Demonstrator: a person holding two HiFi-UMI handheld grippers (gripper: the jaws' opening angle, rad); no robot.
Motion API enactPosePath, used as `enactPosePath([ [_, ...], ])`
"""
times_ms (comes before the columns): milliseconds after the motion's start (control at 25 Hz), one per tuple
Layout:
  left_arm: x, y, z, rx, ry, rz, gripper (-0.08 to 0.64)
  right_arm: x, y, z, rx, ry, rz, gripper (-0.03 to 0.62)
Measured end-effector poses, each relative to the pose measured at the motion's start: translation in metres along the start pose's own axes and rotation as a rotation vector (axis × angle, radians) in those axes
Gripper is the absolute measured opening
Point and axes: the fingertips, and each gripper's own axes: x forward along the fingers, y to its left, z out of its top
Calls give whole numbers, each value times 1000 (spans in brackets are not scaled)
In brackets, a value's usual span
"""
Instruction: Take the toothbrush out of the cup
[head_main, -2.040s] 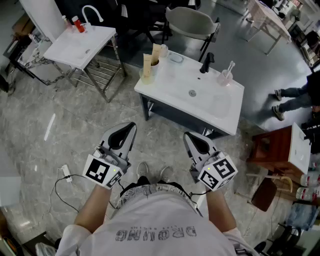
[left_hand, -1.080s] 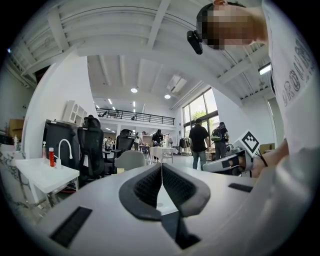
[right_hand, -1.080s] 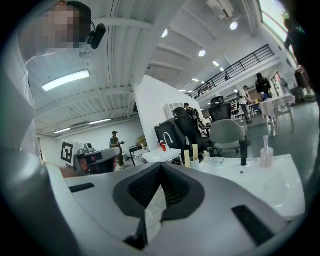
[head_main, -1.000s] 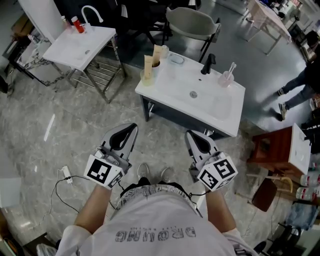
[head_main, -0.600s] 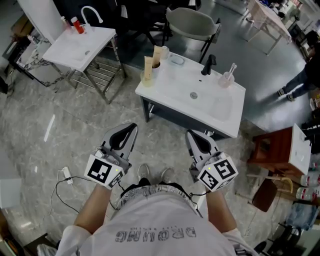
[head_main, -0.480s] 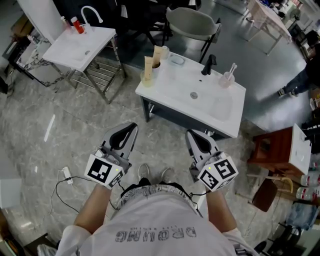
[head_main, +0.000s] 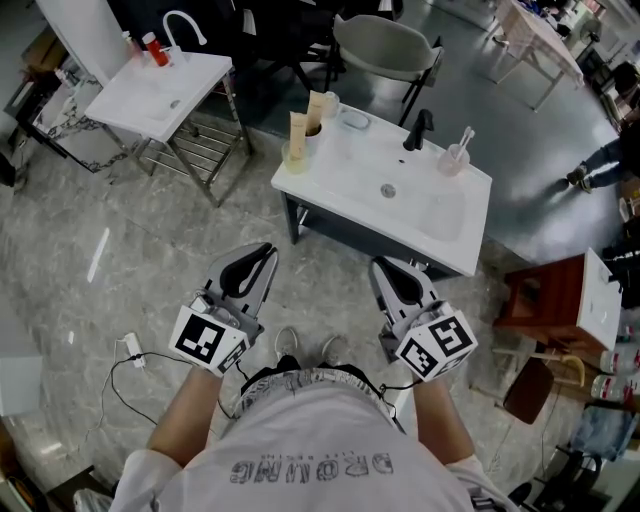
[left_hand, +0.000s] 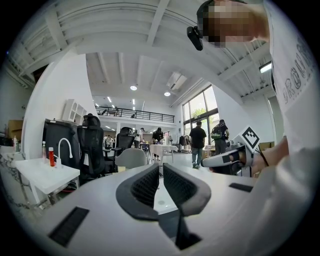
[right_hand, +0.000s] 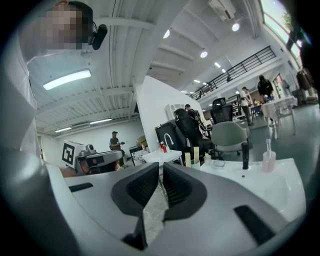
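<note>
Short of the washbasin (head_main: 440, 215), I hold the left gripper (head_main: 266, 252) closed, empty; the right gripper (head_main: 381, 266) is opening, empty; the toothbrush (head_main: 463, 134) stands in its cup (head_main: 452, 156).

Left gripper (head_main: 264, 256) fingers together, right gripper (head_main: 384, 270) fingers opening, both empty

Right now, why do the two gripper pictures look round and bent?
Left gripper view: a wide-angle lens curves the ceiling beams and blackens the corners. Right gripper view: same bending, plus glare from the strip light. Head view: sharp, evenly lit, sink counter barely warped.
</note>
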Motion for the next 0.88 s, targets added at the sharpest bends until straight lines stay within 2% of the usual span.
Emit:
enactPosePath([
  [320,-1,-2,-2,-4,3,-3,26,-2,-1,-1,3,-4,-6,49],
  [520,0,-1,-1,-9,7,0,74,-2,-2,2,18,-12,1,62],
  [880,-1,2,0,-9,5,7,86,0,0,4,10,-18,3,77],
])
